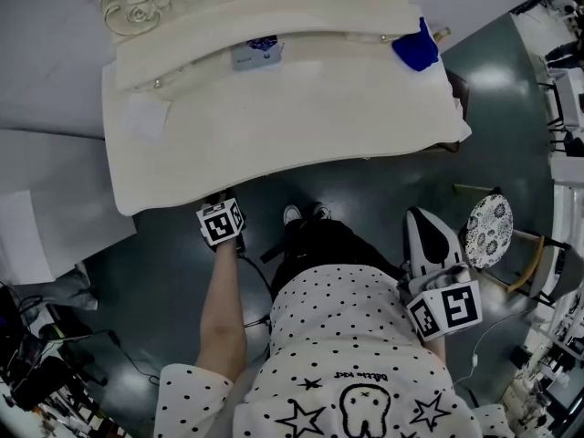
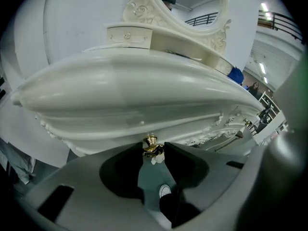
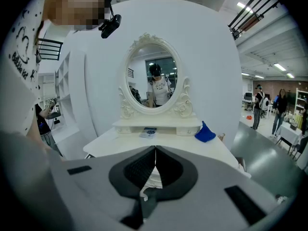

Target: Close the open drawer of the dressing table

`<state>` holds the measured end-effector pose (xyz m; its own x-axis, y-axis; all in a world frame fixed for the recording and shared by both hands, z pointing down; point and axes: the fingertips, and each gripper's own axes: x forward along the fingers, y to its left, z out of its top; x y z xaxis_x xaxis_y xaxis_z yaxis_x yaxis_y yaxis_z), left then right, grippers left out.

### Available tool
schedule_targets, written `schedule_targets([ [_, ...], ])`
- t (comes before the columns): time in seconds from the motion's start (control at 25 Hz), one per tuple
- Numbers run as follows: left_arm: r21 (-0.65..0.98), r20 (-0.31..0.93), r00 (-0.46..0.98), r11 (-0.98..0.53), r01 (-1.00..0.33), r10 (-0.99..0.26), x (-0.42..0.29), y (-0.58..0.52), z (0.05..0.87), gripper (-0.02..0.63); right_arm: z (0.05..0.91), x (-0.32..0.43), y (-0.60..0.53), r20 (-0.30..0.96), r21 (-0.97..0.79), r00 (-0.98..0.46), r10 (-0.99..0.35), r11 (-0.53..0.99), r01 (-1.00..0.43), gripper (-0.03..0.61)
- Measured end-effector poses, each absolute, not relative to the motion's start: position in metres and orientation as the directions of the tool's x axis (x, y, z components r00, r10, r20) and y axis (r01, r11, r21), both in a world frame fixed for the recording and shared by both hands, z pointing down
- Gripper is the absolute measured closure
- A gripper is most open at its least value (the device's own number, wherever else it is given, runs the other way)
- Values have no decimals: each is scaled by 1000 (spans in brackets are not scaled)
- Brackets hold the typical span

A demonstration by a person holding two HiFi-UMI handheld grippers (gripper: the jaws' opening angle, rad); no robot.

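Left gripper view: fingers (image 2: 121, 170) around gold knob (image 2: 151, 144).

Shirt (image 1: 360, 375), behind both grippers and nearer the right gripper (image 3: 155, 150): one short line of small dark script above a tooth cartoon. It lies upside down to the head camera and is too small to read with certainty.

Sleeve (image 3: 17, 52), far left of the right gripper's jaws: the same script, curved and partly cut off, not legible.

Flat blue-printed item (image 1: 257, 53) on the tabletop beyond the left gripper (image 2: 154, 148): print too blurred to read.

Marker cubes (image 1: 222, 222) on the grippers: black-and-white block code.
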<state>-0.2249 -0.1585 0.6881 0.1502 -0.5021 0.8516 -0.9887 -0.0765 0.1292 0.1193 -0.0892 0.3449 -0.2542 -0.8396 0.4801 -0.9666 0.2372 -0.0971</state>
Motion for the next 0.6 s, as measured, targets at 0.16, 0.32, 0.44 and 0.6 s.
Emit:
schedule_targets([
  [0.16, 133, 850, 150, -69, -989, -504, -226, -160, 688, 462, 345, 119, -91, 482, -99, -258, -837, 241, -966, 569],
  [0.32, 137, 852, 151, -64, -988, -502, -225, -161, 688, 462, 346, 117, -92, 482, -103, -272, -833, 255, -961, 569],
  [0.44, 136, 852, 151, -66, -988, -502, -224, -161, 687, 462, 345, 115, -91, 481, -106, -283, -830, 265, -958, 569],
  [0.6, 139, 850, 153, -65, -988, -504, -225, -161, 688, 462, 346, 115, -90, 480, -105, -285, -830, 268, -958, 569],
])
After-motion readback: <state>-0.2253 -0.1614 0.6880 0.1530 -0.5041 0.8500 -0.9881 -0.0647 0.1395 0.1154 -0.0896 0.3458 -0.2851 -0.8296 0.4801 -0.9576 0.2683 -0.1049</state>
